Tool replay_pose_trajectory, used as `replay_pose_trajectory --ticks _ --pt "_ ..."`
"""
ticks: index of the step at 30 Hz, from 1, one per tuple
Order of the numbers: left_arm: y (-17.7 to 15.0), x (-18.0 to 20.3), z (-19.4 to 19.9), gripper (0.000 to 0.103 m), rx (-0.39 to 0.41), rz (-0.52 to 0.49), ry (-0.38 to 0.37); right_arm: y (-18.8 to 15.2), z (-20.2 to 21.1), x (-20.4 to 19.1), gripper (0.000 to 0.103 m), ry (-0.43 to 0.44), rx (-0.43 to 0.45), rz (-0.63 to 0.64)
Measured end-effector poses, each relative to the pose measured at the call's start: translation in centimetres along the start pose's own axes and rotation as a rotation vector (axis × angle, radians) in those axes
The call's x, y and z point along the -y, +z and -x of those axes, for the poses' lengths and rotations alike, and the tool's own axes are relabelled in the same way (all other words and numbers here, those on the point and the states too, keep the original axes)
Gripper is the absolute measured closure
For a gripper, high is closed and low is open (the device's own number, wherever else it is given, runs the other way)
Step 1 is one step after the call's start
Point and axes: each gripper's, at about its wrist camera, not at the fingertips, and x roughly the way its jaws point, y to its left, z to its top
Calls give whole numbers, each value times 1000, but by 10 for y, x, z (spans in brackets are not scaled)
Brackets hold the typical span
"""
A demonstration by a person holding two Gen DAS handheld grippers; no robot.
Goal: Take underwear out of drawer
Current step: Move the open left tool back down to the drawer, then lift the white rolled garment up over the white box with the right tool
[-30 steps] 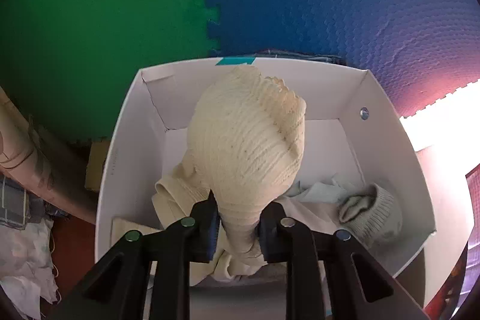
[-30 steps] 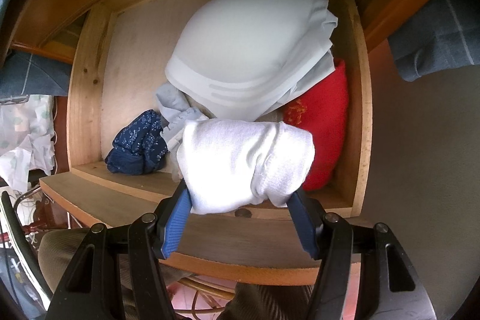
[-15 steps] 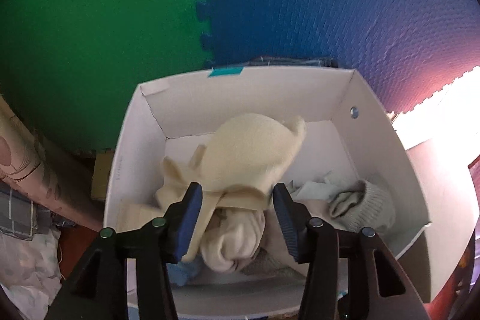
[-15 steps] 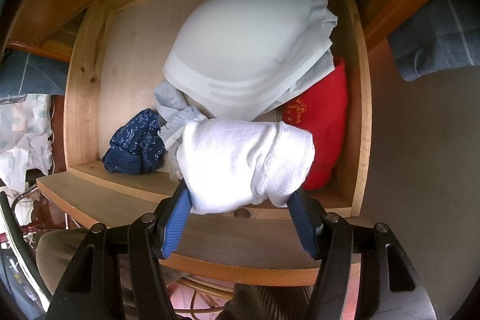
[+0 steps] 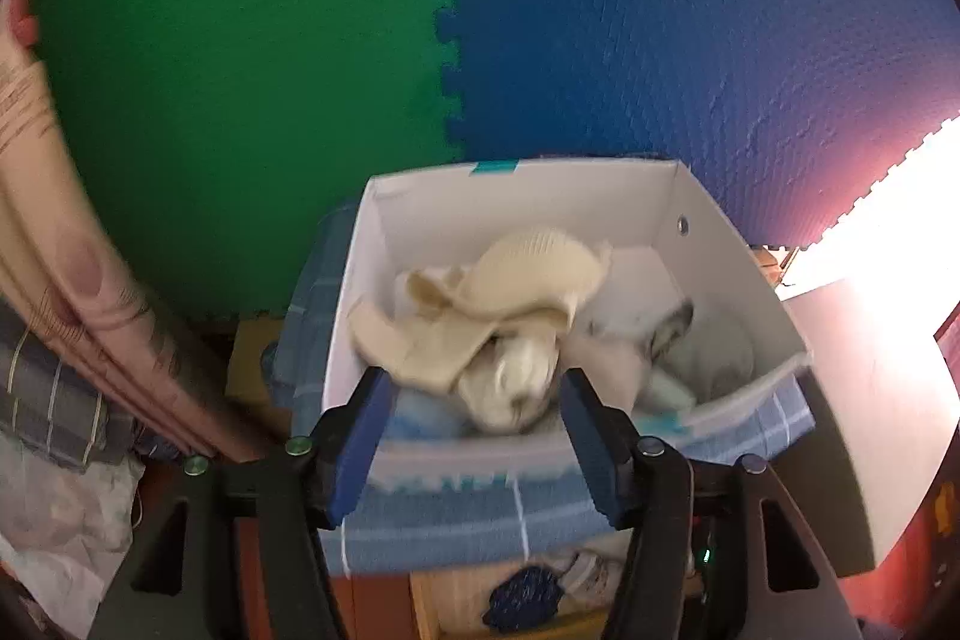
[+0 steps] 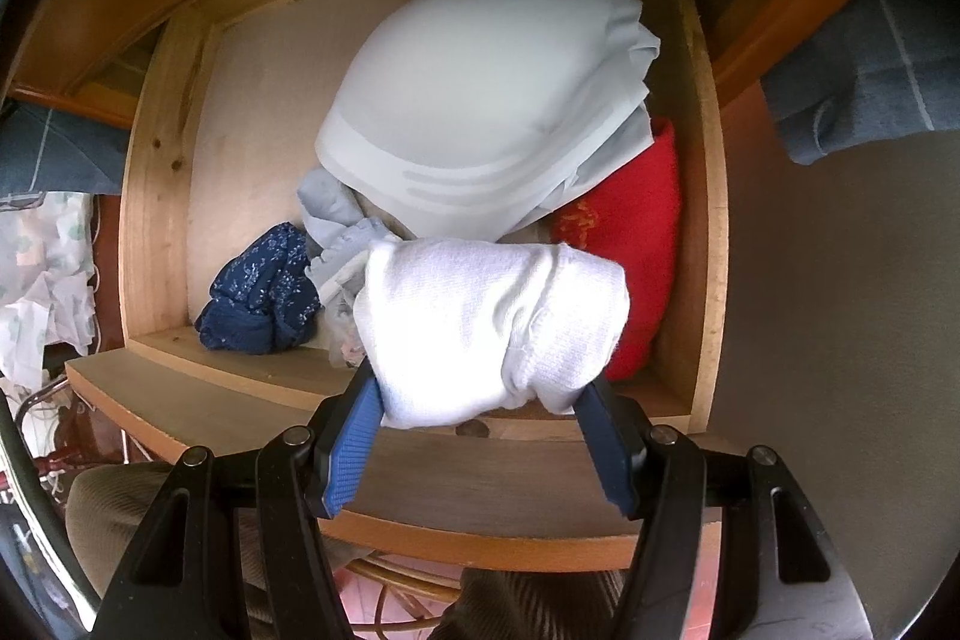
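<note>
Right wrist view: right gripper [image 6: 480,418] jaws clench a white rolled garment [image 6: 489,331] above the drawer's [image 6: 699,232] front edge; bare drawer floor lies at ten o'clock, beyond the navy bundle [image 6: 261,298]. Left wrist view: left gripper [image 5: 474,424] jaws are opening, nothing between them, short of the white box's [image 5: 738,274] near rim; a cream knit garment [image 5: 528,280] lies inside.
</note>
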Motion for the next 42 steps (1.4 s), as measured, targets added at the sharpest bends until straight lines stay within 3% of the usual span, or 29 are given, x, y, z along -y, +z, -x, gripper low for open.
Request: replay_pose_trajectory --ticks 6,14,17,26,33,42 --pt "-73 -4 -1 42 -62 22 31 -1 3 1 43 -8 12 7" --pt "-168 -10 -46 42 -207 127 77 -2 11 -1 43 -16 58 14" --pt "-190 -9 -62 42 -246 134 100 -3 18 -1 43 -15 84 19" --pt "-228 -12 -93 42 -285 151 113 -17 52 -4 43 -31 139 59" --pt "-234 -21 -103 42 -337 211 53 -28 87 -5 43 -36 166 88" --pt "-237 -19 -105 42 -342 212 64 -33 172 -11 43 -36 273 120"
